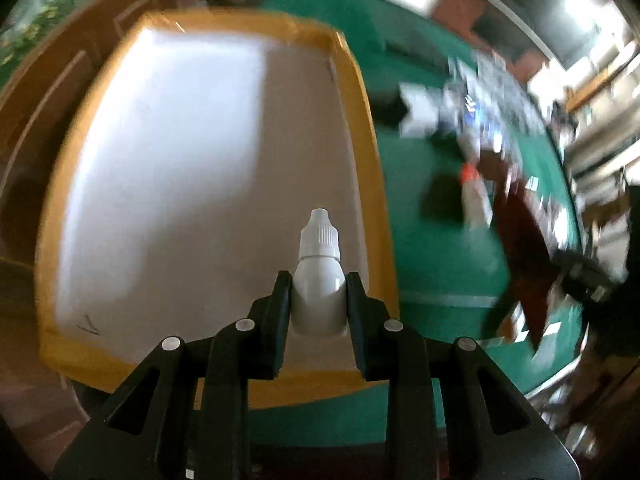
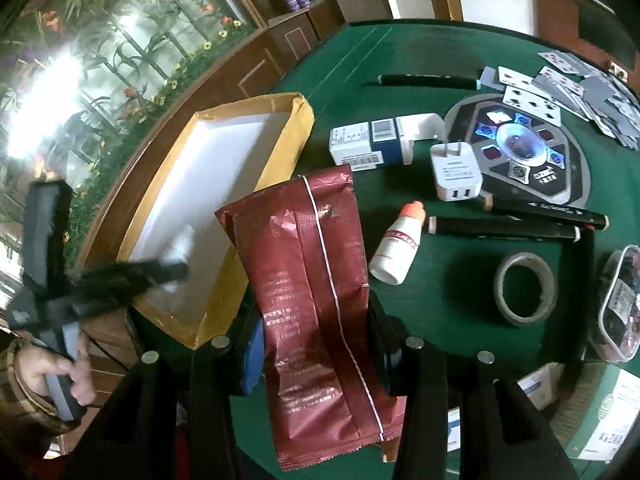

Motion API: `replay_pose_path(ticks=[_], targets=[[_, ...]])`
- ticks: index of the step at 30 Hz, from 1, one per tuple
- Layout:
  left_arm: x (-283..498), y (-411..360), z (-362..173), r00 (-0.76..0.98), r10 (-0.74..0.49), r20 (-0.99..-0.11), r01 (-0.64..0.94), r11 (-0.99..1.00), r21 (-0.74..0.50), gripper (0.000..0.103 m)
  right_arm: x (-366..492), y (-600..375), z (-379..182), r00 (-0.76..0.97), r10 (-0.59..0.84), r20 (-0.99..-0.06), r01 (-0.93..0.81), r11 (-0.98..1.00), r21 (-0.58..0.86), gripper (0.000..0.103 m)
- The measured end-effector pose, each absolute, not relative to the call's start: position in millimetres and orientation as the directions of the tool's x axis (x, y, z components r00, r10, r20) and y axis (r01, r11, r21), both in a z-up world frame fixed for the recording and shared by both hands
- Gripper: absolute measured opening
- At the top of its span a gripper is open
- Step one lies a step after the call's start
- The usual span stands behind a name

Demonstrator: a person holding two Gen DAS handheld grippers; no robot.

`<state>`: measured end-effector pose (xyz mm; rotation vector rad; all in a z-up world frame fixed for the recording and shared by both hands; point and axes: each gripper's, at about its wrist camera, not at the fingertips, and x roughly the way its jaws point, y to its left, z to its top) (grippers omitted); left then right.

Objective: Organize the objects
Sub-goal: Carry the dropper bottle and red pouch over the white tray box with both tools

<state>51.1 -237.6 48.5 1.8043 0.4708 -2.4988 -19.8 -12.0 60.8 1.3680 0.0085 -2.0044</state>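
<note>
- Currently the left tool [image 1: 318, 300] is clamping a white dropper bottle [image 1: 319, 276], hanging above the yellow-rimmed box [image 1: 376, 184].
- Meanwhile the right tool [image 2: 316, 348] is gripping a dark red packet [image 2: 312, 292] over the green worktop [image 2: 440, 300], beside that box.

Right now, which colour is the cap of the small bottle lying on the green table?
Orange-red; the cap shows best in the right wrist view.

My left view was smeared with motion blur, worst at right; only the dropper bottle [image 1: 320, 276] stayed sharp. Daylight glared from the window [image 2: 52, 92] at my right view's upper left, edges bowed.
</note>
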Motion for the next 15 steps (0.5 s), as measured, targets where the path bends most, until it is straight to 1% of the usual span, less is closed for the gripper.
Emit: replay_pose_path(ticks=[2,4,5,9,15], targets=[[55.5,-226.8,35.6,-0.286,0.195,-0.938,0.164,-0.955,-0.249,0.026,-19.6,-16.5,61.0,-0.194,-0.538,-0.82,0.552,-0.751,0.362,0.044],[63.0,-216.7,27.6,-0.259,0.201,-0.945,0.142,-0.959,-0.244,0.026,-19.9,-20.7,61.9,-0.19,-0.541,-0.819,0.557,-0.747,0.364,0.044],[68.0,-212.5,23.7,-0.247,0.234,-0.94,0.131,-0.954,-0.271,0.026,-19.8,-23.3,62.7,-0.187,-0.544,-0.818,0.559,-0.744,0.366,0.044],[85.6,-195.3,23.7,-0.217,0.27,-0.938,0.057,-0.956,-0.288,0.026,-18.8,-34.4,66.0,-0.175,-0.555,-0.814,0.567,-0.732,0.378,0.044],[92.0,-202.2,23.9,-0.218,0.301,-0.928,0.076,-0.943,-0.324,0.026,-18.5,-62.2,70.8,-0.144,-0.591,-0.794,0.56,-0.71,0.427,0.044]])
